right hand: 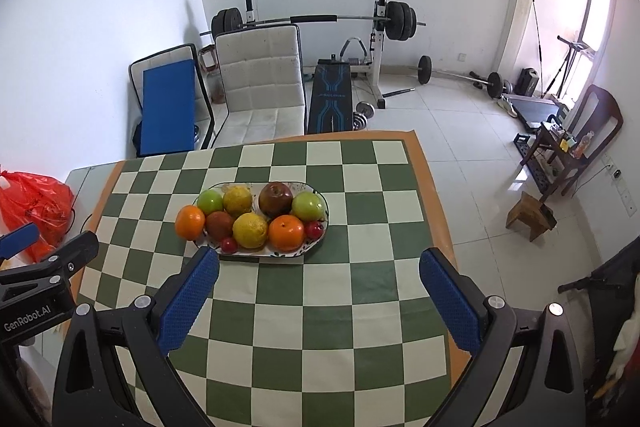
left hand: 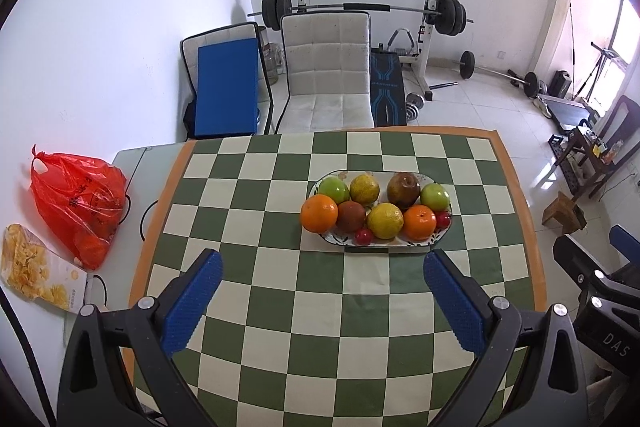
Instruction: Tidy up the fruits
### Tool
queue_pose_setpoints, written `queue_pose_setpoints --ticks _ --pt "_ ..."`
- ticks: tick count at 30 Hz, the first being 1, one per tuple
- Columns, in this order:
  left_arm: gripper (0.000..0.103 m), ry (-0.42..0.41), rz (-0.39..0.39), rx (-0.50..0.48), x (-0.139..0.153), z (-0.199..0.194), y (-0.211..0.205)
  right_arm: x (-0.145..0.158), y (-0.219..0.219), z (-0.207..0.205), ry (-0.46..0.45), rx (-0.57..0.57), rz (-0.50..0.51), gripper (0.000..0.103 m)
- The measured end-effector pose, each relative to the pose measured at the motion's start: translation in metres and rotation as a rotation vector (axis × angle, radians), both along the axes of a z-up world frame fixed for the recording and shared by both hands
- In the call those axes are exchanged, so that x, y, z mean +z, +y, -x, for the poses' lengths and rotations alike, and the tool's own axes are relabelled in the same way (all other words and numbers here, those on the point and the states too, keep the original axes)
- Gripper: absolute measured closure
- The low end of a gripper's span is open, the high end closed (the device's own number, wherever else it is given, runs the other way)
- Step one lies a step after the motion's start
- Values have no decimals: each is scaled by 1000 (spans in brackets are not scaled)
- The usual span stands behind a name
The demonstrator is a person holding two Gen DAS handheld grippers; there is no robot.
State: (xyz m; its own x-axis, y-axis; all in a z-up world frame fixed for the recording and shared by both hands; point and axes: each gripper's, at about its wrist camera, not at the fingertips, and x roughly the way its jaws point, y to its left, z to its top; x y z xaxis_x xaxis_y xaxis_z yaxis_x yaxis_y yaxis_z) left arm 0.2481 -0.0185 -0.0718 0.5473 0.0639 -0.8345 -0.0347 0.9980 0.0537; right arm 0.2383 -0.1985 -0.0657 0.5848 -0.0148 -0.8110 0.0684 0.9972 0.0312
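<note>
Left gripper (left hand: 322,263) jaws apart, right gripper (right hand: 319,261) jaws apart, both above checkered tabletop (left hand: 280,307), fruit-filled oval plate (left hand: 400,245) ahead.

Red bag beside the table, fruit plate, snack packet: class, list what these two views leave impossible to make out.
- Red bag: left wrist view; the crumpled plastic blurs its orange contents. In the right wrist view, the left claw's body covers its lower part.
- Plate: both views; the piled fruit hides its floral pattern.
- Snack packet: left wrist view; the print is too small to read.
- Small red fruits: both views; too small to name.
</note>
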Motion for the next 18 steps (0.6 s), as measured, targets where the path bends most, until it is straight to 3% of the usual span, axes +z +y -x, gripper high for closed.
queue_pose_setpoints --ticks 18 --pt "0 38 10 3 -19 -14 4 -14 2 -14 35 10 13 1"
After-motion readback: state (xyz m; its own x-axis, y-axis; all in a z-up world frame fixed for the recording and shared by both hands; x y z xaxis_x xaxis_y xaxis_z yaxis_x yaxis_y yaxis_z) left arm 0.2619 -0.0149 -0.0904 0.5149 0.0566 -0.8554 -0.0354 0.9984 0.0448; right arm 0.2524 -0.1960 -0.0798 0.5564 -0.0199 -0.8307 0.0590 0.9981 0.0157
